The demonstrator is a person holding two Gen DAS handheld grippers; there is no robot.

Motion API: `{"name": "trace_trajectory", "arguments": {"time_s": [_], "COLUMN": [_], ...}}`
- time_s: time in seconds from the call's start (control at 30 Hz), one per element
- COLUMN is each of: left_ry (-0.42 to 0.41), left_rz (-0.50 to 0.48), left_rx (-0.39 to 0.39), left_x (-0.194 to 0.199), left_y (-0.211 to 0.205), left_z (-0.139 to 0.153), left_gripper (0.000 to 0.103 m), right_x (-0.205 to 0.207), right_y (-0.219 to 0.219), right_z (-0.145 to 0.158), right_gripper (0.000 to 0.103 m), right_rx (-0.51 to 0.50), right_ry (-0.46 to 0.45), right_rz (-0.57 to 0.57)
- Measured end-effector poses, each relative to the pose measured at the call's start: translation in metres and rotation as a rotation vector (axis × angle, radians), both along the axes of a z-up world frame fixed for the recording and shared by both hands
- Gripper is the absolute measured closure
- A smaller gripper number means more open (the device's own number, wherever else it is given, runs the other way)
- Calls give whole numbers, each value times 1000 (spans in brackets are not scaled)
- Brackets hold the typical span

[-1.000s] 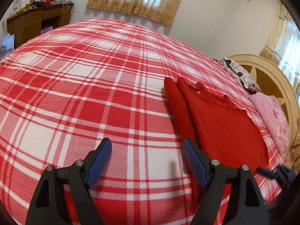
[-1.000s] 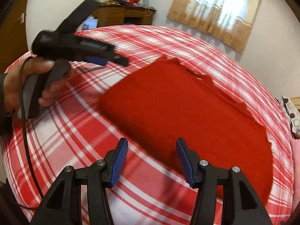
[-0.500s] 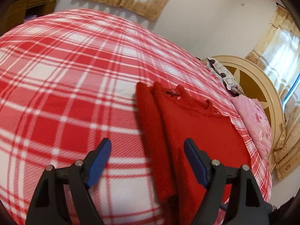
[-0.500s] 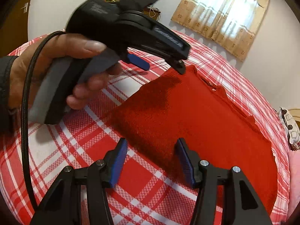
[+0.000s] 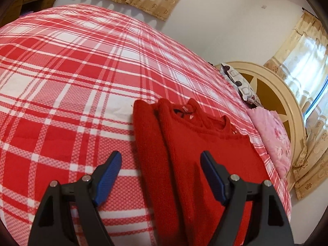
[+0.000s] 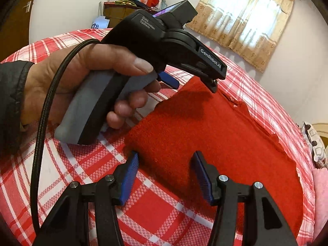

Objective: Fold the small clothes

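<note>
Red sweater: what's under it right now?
The red sweater lies flat on the plaid bedsheet, one side folded over itself. Whatever lies beneath the fabric is covered.

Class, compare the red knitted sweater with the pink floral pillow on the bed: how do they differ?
The red knitted sweater is plain red; the pink floral pillow is pale and patterned. The sweater lies flat mid-bed on the red-and-white plaid bedspread; the pillow sits plump beside the cream headboard. Both rest on the bed.
</note>
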State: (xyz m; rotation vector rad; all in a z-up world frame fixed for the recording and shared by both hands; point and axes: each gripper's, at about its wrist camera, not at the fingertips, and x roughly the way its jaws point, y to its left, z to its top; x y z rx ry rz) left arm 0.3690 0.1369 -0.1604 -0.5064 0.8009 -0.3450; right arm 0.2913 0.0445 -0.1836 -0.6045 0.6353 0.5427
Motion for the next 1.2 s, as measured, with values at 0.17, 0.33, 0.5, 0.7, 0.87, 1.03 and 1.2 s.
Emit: {"name": "trace_trajectory", "arguments": {"time_s": [0.17,0.33,0.5,0.7,0.87,1.03,1.2], "left_ry": [-10,5,4,10,32,78,81], "left_rz": [13,-3,-29,-30,-38,-31,-14], "left_rx": [-41,-66,-93,-140,-160,-222,-280], "left_x": [0,3,4,4,7,9,4], "left_y": [5,5,4,8,9,16,14], "left_z": [-3,-6,-7,-9,-11,-14,-5], "left_gripper": [28,53,86,88,89,89,90], "right_x": [-2,-4,-10,-6,-5,-6,-6], "right_y": [4,4,5,-3,-15,-28,-47], "right_z": [0,1,3,11,18,25,35], "right_gripper": [48,66,95,96,96,96,97], "right_rx": [-16,-18,-9,63,121,161,216], "right_ry": [-19,-18,-9,25,48,58,70], "right_rz": [4,11,23,11,3,-5,-24]}}
